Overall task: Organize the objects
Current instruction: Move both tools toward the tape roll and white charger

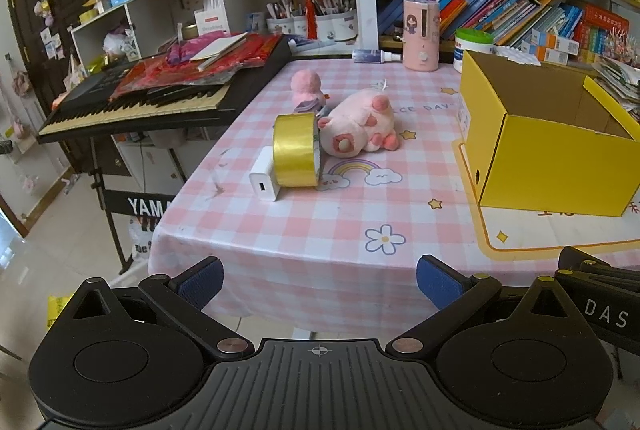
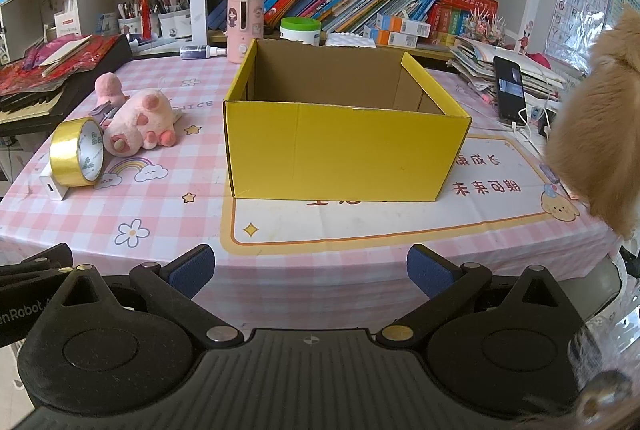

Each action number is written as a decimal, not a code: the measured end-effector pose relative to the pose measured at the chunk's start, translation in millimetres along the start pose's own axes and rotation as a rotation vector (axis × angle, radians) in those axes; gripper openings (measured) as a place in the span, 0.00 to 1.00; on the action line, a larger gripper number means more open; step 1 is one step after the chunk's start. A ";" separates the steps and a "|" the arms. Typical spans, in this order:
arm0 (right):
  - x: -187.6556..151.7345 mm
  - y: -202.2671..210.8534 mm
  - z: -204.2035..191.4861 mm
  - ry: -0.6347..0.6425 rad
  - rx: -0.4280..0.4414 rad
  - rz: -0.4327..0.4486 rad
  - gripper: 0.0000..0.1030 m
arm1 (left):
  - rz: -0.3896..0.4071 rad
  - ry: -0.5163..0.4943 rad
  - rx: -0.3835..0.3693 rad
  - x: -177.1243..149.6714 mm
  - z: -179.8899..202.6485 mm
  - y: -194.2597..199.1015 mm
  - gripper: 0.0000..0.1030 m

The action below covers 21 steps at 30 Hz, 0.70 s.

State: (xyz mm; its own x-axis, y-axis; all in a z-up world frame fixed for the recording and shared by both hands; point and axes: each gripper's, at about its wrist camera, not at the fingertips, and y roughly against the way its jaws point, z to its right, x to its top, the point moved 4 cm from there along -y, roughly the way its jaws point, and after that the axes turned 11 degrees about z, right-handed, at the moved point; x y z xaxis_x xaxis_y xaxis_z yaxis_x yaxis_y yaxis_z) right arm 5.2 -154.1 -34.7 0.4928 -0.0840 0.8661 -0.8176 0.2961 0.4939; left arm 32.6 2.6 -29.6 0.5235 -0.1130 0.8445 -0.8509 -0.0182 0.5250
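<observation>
Fingers of both grippers, left gripper (image 1: 318, 280) and right gripper (image 2: 310, 270), gape empty; pinch gold tape (image 1: 296, 150) left of yellow box (image 2: 344, 146) across its width.

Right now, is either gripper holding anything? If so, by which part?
Nothing is held. The left gripper and right gripper are both open and empty, short of the pink checked tablecloth and the open yellow cardboard box.

The left hand-held gripper (image 1: 319, 280) hovers off the near edge of the surface, its blue-padded fingers (image 1: 202, 282) spread wide with nothing between them. The right hand-held gripper (image 2: 311, 272) hangs level beside it at the same near edge, its fingers (image 2: 430, 272) likewise wide apart and holding nothing.
</observation>
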 end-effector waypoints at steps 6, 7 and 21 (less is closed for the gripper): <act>0.6 -2.9 -2.6 -0.001 0.003 -0.009 1.00 | -0.001 0.006 -0.004 0.6 -1.8 -2.4 1.00; 0.6 -2.9 -2.8 -0.001 0.003 -0.009 1.00 | -0.001 0.007 -0.005 0.9 -2.3 -3.0 1.00; 3.6 -6.4 -11.4 -0.007 0.010 -0.014 1.00 | 0.008 0.010 -0.010 3.4 -10.7 -7.6 1.00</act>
State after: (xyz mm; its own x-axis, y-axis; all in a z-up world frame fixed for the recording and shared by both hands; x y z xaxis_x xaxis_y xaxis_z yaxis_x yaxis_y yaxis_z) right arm 15.5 -145.4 -35.6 0.5022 -0.0952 0.8595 -0.8135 0.2850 0.5069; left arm 41.3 12.9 -29.5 0.5171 -0.1035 0.8496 -0.8546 -0.0077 0.5192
